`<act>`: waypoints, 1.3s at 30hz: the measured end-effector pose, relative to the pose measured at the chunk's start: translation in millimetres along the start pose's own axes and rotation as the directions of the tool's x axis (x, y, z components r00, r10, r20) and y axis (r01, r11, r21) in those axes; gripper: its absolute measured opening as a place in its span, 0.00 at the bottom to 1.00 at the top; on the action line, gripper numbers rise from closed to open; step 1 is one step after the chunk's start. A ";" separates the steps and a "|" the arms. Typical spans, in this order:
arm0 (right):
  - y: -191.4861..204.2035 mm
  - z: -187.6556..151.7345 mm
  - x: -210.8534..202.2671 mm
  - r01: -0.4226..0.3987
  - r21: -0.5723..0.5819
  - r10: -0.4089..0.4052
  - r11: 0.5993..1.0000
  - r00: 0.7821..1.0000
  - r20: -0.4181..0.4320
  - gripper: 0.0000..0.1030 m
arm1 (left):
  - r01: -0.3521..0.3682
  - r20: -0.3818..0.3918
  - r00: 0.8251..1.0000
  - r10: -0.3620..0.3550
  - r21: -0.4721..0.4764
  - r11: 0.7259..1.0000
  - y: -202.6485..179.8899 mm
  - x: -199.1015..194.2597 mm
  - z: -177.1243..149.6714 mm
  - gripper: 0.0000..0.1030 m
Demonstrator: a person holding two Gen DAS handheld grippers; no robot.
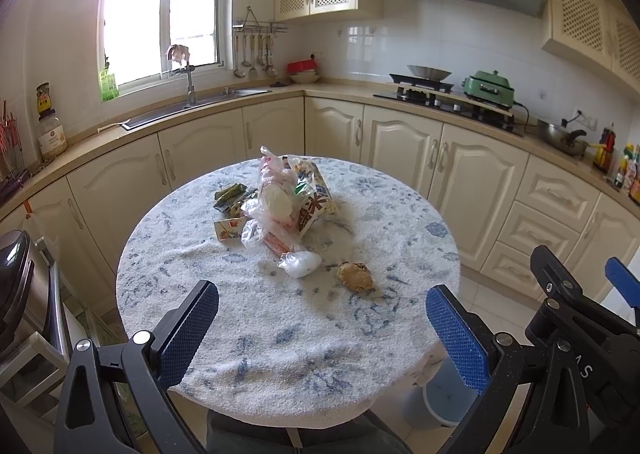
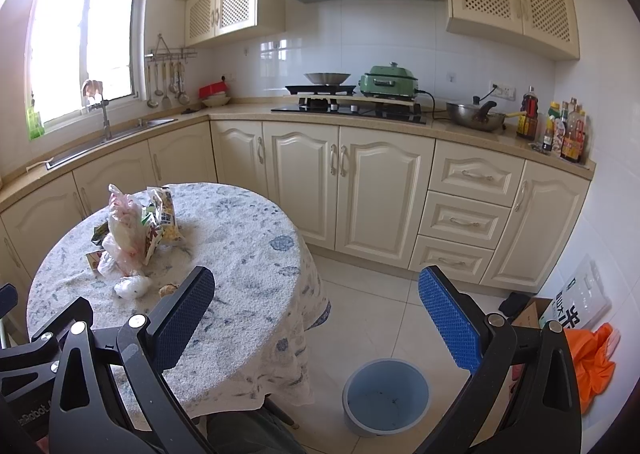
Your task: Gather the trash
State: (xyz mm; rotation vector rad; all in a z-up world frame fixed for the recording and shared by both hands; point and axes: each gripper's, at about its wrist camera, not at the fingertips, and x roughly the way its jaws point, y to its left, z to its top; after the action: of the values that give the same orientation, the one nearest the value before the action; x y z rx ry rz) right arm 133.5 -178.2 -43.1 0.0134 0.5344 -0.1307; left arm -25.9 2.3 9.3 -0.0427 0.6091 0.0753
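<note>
A heap of trash [image 1: 280, 199] lies on the round table [image 1: 400, 221] with its white and blue cloth: plastic bags, a printed snack bag, green wrappers. In front of the heap lie a crumpled white wad [image 1: 300, 264] and a brown crumpled lump [image 1: 355, 275]. My left gripper [image 1: 322, 306] hangs open over the near part of the table, well short of the trash. In the right wrist view the heap [image 2: 134, 232] sits at the left. My right gripper [image 2: 316, 294] is open beside the table, above a grey-blue bin [image 2: 386, 396] on the floor. Both hold nothing.
Cream kitchen cabinets wrap around behind the table, with a sink [image 1: 200, 103] and a hob [image 2: 348, 107]. A cardboard box [image 2: 532, 312] and an orange bag [image 2: 592, 358] lie on the floor at the right. A steel appliance [image 1: 24, 294] stands left of the table.
</note>
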 end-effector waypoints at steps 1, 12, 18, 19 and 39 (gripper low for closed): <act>0.1 0.6 -0.8 0.000 -0.001 0.000 1.000 1.000 -0.001 1.00 | 0.000 0.001 1.000 0.000 0.001 1.000 -0.3 -0.3 -0.3 0.99; -2.8 2.3 -5.3 0.001 0.008 -0.001 1.000 1.000 0.006 1.00 | 0.006 0.007 1.000 -0.006 0.011 1.000 -1.2 -5.0 -2.8 0.99; -3.1 2.2 -5.9 -0.001 0.007 0.001 1.000 1.000 0.004 1.00 | 0.004 0.006 1.000 -0.004 0.013 1.000 -2.2 -5.9 -4.0 0.99; -3.1 2.2 -6.0 -0.001 0.007 0.001 1.000 1.000 0.004 1.00 | 0.005 0.005 1.000 -0.005 0.012 1.000 -2.4 -5.8 -4.2 0.99; 18.7 -0.9 18.7 -0.027 -0.032 0.025 0.999 0.997 -0.067 1.00 | -0.037 -0.032 0.999 0.037 0.007 0.999 11.4 19.4 -3.7 0.99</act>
State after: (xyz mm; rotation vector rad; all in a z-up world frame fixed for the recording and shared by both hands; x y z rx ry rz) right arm 151.3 -161.8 -53.8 -0.0069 0.6030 -0.0962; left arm -13.1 14.5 -5.1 -0.0269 0.6427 0.1085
